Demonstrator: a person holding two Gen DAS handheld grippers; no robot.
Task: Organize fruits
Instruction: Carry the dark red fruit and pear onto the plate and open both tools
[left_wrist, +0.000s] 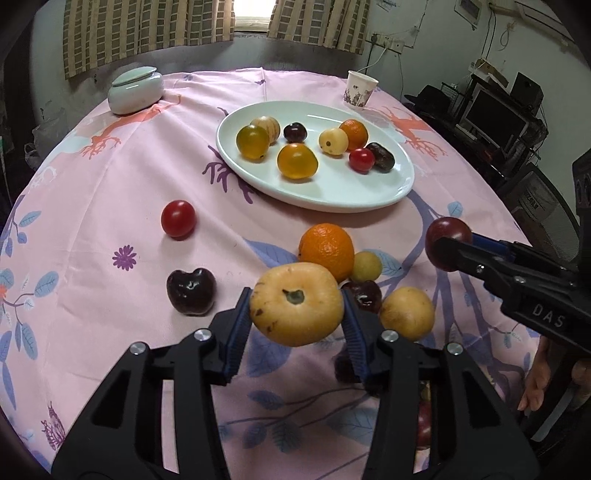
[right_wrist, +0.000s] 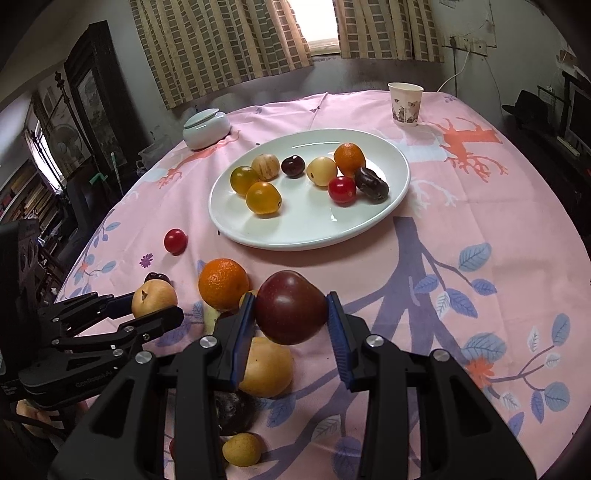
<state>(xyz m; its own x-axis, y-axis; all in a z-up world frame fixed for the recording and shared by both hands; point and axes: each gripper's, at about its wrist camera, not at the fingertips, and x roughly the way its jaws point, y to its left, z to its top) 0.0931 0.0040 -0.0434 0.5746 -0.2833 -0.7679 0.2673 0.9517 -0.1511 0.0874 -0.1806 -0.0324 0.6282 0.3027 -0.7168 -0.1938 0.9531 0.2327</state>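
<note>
Fruits scattered over counter (left_wrist: 110, 229) and white plate (left_wrist: 369, 192); eight on plate, rest loose at 6 o'clock of it. Partly hidden behind left tongs (left_wrist: 297, 314): dark cherry (left_wrist: 365, 291) and small yellow fruit (left_wrist: 366, 266), both cut off by yellow pear (left_wrist: 295, 302) and orange (left_wrist: 327, 249). Left tongs pinching yellow pear between blue pads, lifted off cloth. Right tongs (right_wrist: 291, 314) pinching dark red plum (right_wrist: 290, 310), likewise raised, at 5 o'clock of plate. Seen only from right wrist: small yellow fruit (right_wrist: 242, 448) and dark fruit (right_wrist: 232, 410) under tongs, hard to make out. Seen only from left wrist: heart-shaped cherry (left_wrist: 191, 291) whole, at 6 o'clock of red tomato (left_wrist: 178, 218).
</note>
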